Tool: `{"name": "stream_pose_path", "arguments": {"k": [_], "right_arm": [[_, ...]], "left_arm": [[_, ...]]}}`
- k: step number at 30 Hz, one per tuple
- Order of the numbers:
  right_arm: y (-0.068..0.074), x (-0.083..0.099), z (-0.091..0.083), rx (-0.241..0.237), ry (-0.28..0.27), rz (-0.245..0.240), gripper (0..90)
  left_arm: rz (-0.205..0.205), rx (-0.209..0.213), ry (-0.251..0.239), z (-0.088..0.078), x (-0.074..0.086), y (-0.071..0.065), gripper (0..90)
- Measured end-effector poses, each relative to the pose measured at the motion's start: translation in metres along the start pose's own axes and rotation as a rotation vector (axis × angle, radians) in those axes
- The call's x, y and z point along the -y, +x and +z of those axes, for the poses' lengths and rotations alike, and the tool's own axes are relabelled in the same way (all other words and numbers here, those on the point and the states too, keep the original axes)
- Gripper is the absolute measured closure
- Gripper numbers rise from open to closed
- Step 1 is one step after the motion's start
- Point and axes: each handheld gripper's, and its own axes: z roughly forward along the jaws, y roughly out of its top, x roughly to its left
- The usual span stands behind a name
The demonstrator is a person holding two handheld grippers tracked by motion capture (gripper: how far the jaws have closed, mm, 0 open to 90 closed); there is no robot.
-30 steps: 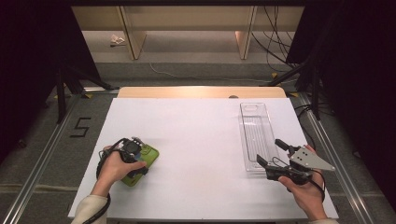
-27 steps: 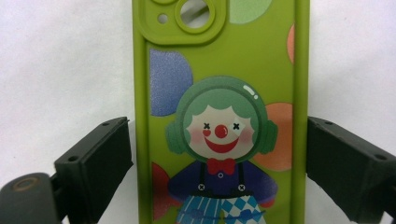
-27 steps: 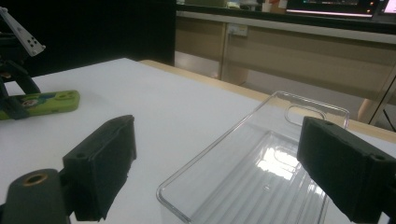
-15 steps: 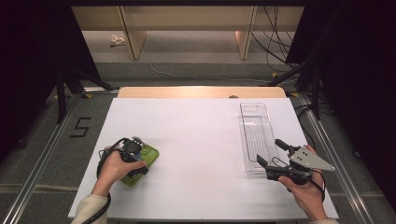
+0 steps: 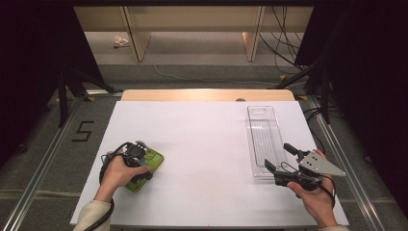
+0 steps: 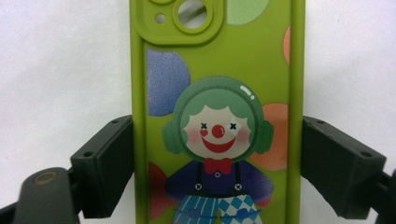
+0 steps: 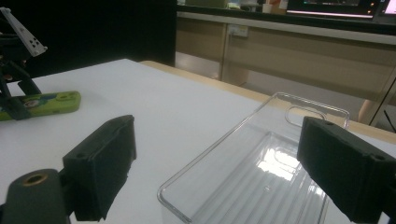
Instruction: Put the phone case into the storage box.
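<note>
Green phone case (image 6: 217, 116): light, flexible, slick-sided; take it across the long edges. Left gripper (image 6: 217, 163) jaws have just narrowed, left pad touching, right pad clear.

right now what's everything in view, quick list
phone case: one, green with a clown picture, lying flat at the table's near left, between the left gripper's jaws
clear tray: one, transparent plastic, long, at the table's right side, empty
table: one, white top with a wooden far edge
left gripper: one, black, over the phone case, jaws just been closing, left pad at the case's edge, right pad a sliver off
right gripper: one, black with a grey plate, open at the tray's near end
hands: two, one per gripper
</note>
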Motion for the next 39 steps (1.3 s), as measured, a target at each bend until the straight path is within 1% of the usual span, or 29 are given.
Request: {"name": "stream_pose_path", "arguments": {"k": [10, 15, 17, 19, 20, 21, 22, 23, 24, 27, 29, 31, 33, 35, 39], "right_arm": [[0.0, 0.0, 0.0, 0.0, 0.0, 0.0, 12.6], [0.0, 0.0, 0.0, 0.002, -0.001, 0.0, 12.6], [0.0, 0.0, 0.0, 0.001, -0.001, 0.0, 12.5], [0.0, 0.0, 0.0, 0.002, -0.001, -0.001, 12.5], [0.0, 0.0, 0.0, 0.002, -0.001, 0.0, 12.5], [0.0, 0.0, 0.0, 0.003, 0.0, 0.0, 12.5], [0.0, 0.0, 0.0, 0.004, 0.0, 0.0, 12.5], [0.0, 0.0, 0.0, 0.004, 0.0, 0.0, 12.5], [0.0, 0.0, 0.0, 0.003, -0.001, 0.0, 12.6], [0.0, 0.0, 0.0, 0.003, -0.001, 0.001, 12.6], [0.0, 0.0, 0.0, 0.002, -0.003, 0.0, 12.5], [0.0, 0.0, 0.0, 0.002, -0.002, 0.001, 12.5], [0.0, -0.001, 0.0, 0.003, -0.002, 0.001, 12.5], [0.0, -0.001, 0.0, 0.002, -0.004, 0.005, 12.5], [0.0, -0.001, 0.0, 0.0, -0.004, 0.005, 12.4]], "left_arm": [[0.001, 0.003, -0.004, 0.0, 0.001, 0.0, 15.9], [0.015, 0.01, -0.002, -0.001, 0.001, -0.001, 16.0], [0.014, 0.017, -0.006, -0.001, 0.002, -0.002, 16.0], [0.012, 0.02, -0.018, -0.003, 0.002, -0.003, 16.0], [0.019, 0.018, -0.021, -0.004, 0.001, -0.003, 16.0], [0.012, 0.018, -0.029, -0.005, 0.001, -0.004, 16.0], [0.02, 0.018, -0.033, -0.006, 0.001, -0.003, 16.0], [0.015, 0.021, -0.039, -0.007, 0.001, -0.004, 16.0], [0.023, 0.023, -0.041, -0.008, 0.0, -0.004, 16.0], [0.029, 0.027, -0.058, -0.011, 0.0, -0.005, 16.1], [0.021, 0.033, -0.067, -0.012, 0.0, -0.006, 16.1], [0.029, 0.034, -0.091, -0.015, -0.001, -0.007, 16.1], [0.035, 0.033, -0.103, -0.018, -0.001, -0.008, 16.1], [0.029, 0.038, -0.132, -0.02, -0.002, -0.009, 16.1], [0.019, 0.039, -0.174, -0.025, -0.003, -0.011, 16.1]]}}
